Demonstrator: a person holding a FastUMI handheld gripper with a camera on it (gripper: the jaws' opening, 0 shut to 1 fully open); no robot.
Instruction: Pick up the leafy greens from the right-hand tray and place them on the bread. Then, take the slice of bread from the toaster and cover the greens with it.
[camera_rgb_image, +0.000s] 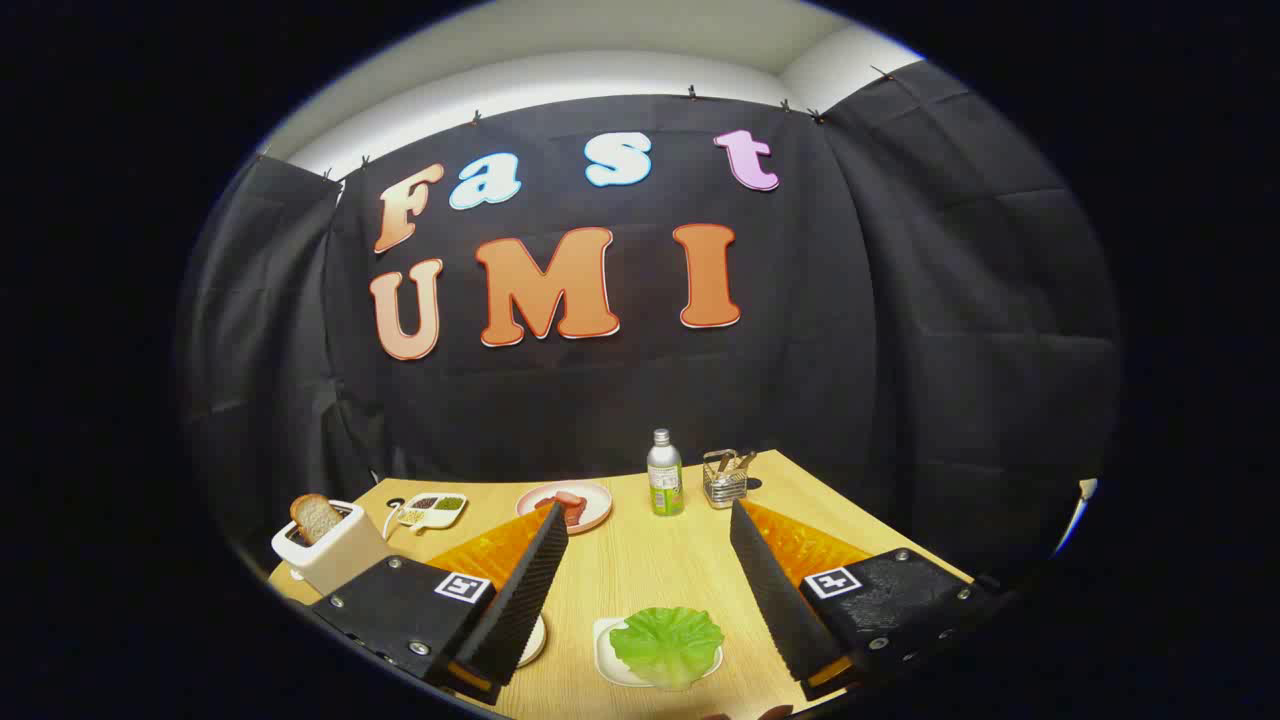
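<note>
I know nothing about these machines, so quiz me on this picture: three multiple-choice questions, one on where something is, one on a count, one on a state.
1. Where does the green leaf lie?
A. On a small white tray between the fingers
B. Inside the toaster
C. Beside the bottle

2. How many slices of bread stick out of the toaster?
A. None
B. One
C. Three

3. How are the fingers of the gripper set?
A. Closed on the leaf
B. Closed on the bottle
C. Spread apart, holding nothing

Answers:
1. A, the leaf rests on its tray in the gap between the fingers, near their bases.
2. B, a single browned slice rises from the slot.
3. C, bare table shows between the fingers.
</note>
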